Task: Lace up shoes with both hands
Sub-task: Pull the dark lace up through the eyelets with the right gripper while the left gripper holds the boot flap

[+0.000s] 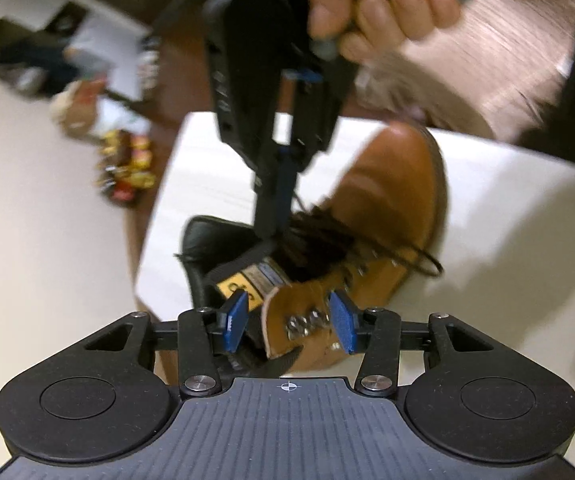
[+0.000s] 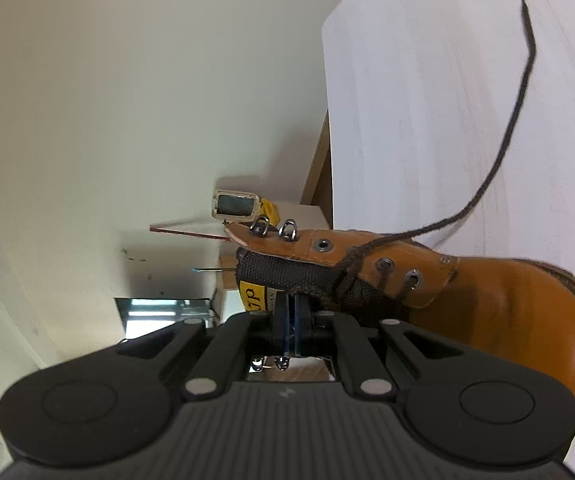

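Note:
A tan leather boot (image 1: 391, 184) lies on the white table (image 1: 507, 248) with its toe pointing away. My left gripper (image 1: 287, 322) is open. The boot's eyelet flap (image 1: 299, 308) with its metal hooks stands between the blue pads (image 1: 234, 322), and the left pad is clear of it. My right gripper (image 1: 269, 228) comes down from above, shut, with its tips at the dark tongue (image 1: 247, 260). In the right wrist view the right gripper (image 2: 289, 316) is shut just under the tongue (image 2: 287, 276); whether it pinches the tongue is hidden. A dark brown lace (image 2: 511, 132) trails from the eyelets across the table.
A person's hand (image 1: 387, 12) and pale sleeve (image 1: 487, 60) hold the right gripper above the boot. Snack packets (image 1: 127, 168) and boxes (image 1: 27, 12) lie on the floor beyond the table's left edge. A loop of lace (image 1: 427, 260) lies beside the boot.

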Demonstrator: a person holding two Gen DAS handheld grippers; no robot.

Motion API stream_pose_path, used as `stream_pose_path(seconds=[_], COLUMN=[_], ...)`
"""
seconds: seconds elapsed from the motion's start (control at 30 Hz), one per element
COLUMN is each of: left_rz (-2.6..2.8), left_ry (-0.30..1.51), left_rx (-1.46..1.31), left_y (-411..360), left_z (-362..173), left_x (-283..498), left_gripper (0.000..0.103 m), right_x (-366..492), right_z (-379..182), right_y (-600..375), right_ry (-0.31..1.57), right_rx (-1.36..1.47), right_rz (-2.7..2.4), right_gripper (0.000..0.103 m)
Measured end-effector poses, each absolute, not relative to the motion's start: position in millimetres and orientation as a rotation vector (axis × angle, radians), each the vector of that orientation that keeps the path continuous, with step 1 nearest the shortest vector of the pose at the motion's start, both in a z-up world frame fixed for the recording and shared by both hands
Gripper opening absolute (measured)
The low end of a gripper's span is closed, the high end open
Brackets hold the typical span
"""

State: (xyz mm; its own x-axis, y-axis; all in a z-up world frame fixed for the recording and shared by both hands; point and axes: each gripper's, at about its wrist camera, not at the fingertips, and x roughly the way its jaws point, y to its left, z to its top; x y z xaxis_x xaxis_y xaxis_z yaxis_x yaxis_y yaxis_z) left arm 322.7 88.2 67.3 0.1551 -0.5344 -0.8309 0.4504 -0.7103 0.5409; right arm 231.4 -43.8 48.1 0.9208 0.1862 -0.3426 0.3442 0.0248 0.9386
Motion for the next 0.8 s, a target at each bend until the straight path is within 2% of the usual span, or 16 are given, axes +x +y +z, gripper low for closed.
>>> stream_pose_path(seconds=[0.27,0.37,0.4,0.5,0.8], left_rz=[-1.772,-1.778,-1.776,-1.782,-1.765], left_ry=[-0.04,-0.071,-0.078,-0.087,-0.621], left_rx=[1.848,1.838,1.827,1.757,1.812], left_y=[78,79,78,80,140], left_z=[58,54,54,56,32], left_x=[337,338,339,342,349], left_gripper=[0.051,0.044,0.035,0.031,0.025], right_x=[232,233,233,234,246], right_z=[33,29,28,25,24], right_y=[-44,-45,-45,-47,-50], right_ry=[0.399,0.399,0.4,0.398,0.423], right_rx=[1.65,1.66,1.662,1.666,1.667], right_rz=[-0.076,-0.076,-0.081,-0.092,-0.096], right_gripper=[0.003,0.003,0.003,0.003,0.003])
